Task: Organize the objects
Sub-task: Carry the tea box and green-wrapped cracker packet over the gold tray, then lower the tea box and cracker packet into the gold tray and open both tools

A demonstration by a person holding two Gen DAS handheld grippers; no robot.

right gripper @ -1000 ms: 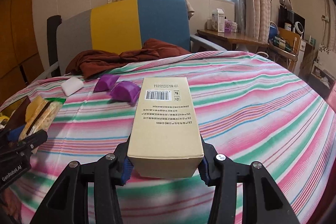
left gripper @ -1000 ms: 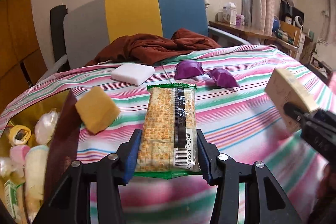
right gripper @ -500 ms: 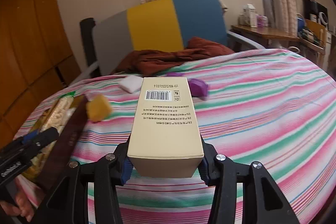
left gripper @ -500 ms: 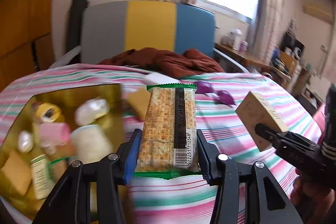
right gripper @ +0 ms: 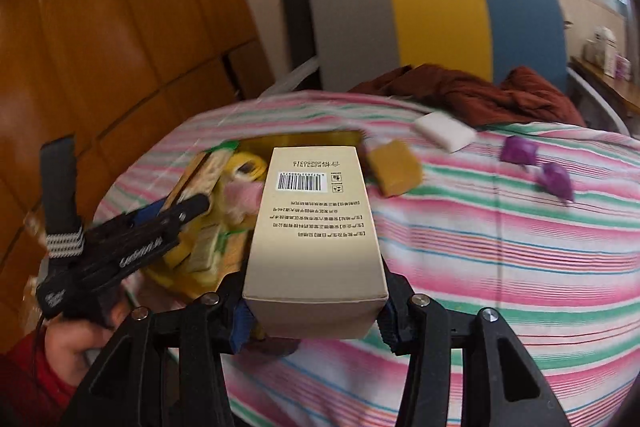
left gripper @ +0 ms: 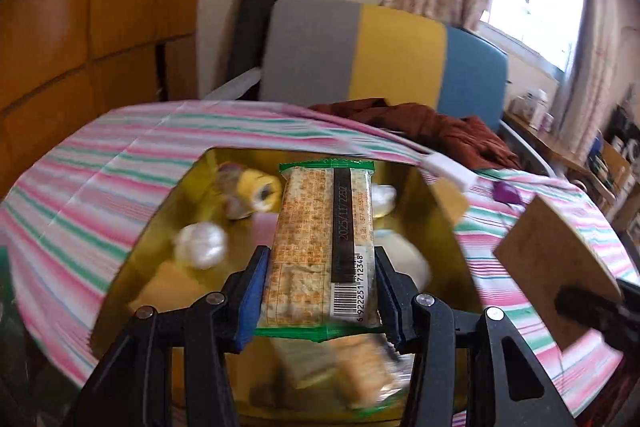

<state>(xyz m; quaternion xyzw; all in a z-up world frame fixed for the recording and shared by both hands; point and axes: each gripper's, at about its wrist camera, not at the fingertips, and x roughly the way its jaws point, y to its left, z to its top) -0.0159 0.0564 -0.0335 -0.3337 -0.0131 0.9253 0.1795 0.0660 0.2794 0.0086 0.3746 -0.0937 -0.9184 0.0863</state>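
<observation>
left gripper [left gripper: 320, 291] clamped on cracker pack [left gripper: 320, 247], jaws pressing both long edges, pack pointing fwd, held above open gold box [left gripper: 160, 227]. right gripper [right gripper: 316, 315] clamped on tan carton [right gripper: 316, 227], barcode side up, jaws on its near end; held over striped tablecloth [right gripper: 500, 267] just right of gold box. in left view carton seen at right edge [left gripper: 556, 267], off the cloth, gripped by black tongs. gold box holds mixed snacks: yellow roll [left gripper: 262, 191], white wrapped pieces [left gripper: 202, 245], more cracker packs at near end, blurred. on cloth beyond box: yellow block [right gripper: 396, 167] just beside box's far corner, white block [right gripper: 444, 131] farther back, two purple wrapped pieces [right gripper: 536, 163] to the right, well apart from box. dark red cloth [right gripper: 472, 91] bunched at far edge, by tri-colour chair [right gripper: 440, 23]. hand [right gripper: 76, 339] w/ red sleeve under left gripper.
</observation>
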